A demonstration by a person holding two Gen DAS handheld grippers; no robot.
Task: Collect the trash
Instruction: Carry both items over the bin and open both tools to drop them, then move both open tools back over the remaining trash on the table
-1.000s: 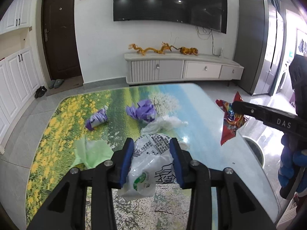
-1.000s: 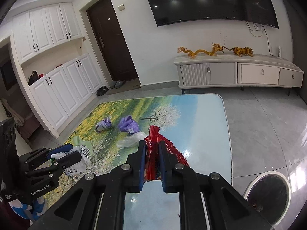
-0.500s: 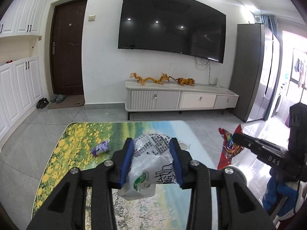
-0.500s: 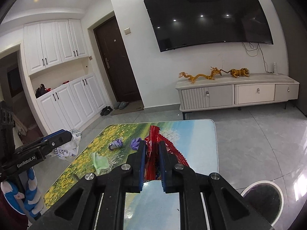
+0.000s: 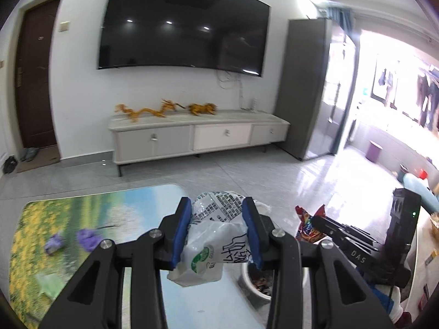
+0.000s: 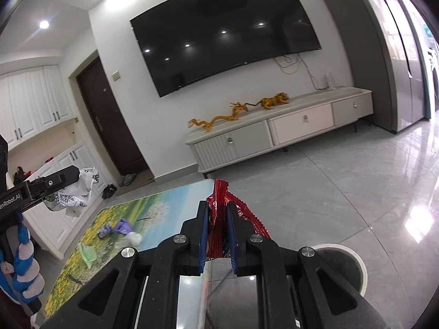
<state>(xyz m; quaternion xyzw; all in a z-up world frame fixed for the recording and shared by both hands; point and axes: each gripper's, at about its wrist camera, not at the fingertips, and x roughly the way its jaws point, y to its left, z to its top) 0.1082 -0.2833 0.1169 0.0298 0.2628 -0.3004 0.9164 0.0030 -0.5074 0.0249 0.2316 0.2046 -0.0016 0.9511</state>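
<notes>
Two pieces of trash are in the air at once. The left gripper (image 5: 216, 230) is clamped on a crumpled white plastic bag (image 5: 211, 244), and the right gripper (image 6: 216, 235) pinches a red snack wrapper (image 6: 219, 219) with its jaws nearly together. The landmark is the round white bin (image 6: 354, 257) on the floor, just beside the table's near corner. The wrapper hangs above the table edge (image 6: 164, 192), near the bin's rim but not over its mouth; the bag rides just above and beside the bin in the left view.

Now the risks. The bag is slack and only partly between the pads, so a quick swing could let it slip out short of the bin. Both tools are heading for one small opening, so they could knock together there. Release the light wrapper early and it likely flutters onto the tiles. Purple scraps (image 6: 120, 226), a green piece (image 6: 87, 255) and clear plastic (image 6: 133, 238) lie on the table, well away from the bin.
</notes>
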